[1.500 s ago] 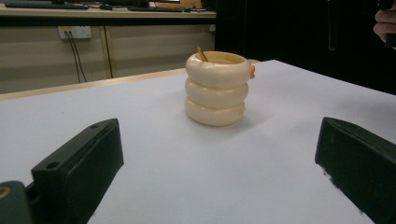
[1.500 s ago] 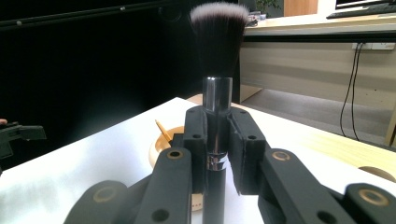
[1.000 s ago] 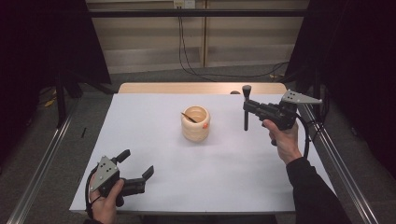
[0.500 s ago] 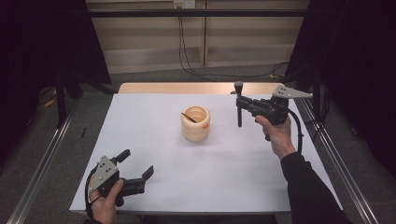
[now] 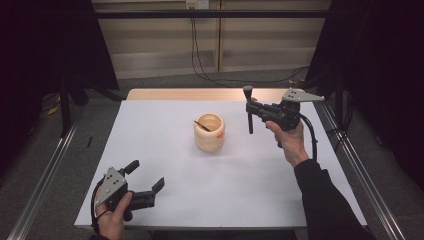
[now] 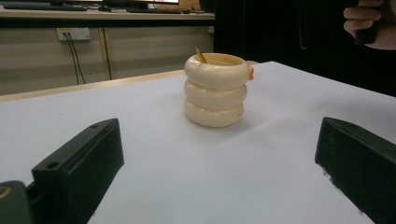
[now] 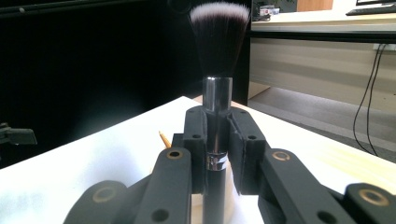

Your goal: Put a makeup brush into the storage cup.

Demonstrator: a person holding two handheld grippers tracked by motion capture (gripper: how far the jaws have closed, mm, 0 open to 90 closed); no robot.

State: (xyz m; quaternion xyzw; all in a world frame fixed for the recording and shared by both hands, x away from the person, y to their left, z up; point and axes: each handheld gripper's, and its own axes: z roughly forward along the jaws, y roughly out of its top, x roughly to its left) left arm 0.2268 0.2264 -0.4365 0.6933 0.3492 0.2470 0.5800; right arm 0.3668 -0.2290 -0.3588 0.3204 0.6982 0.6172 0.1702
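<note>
Right gripper [image 5: 250,107], raised above the white table [image 5: 240,190] just right of the ringed cream cup [image 5: 209,132], clamps an upright makeup brush [image 7: 215,84], bristles up. Cup stands mid-table with a pencil [image 5: 202,125] inside, bare surface all around. Left gripper [image 5: 148,181], jaws spread wide and empty, sits by the near left edge, well apart from the cup.

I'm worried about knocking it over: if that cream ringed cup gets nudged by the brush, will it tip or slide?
The cup looks squat with a broad base, so it probably slides rather than tips. A push at its rim seems riskier.
</note>
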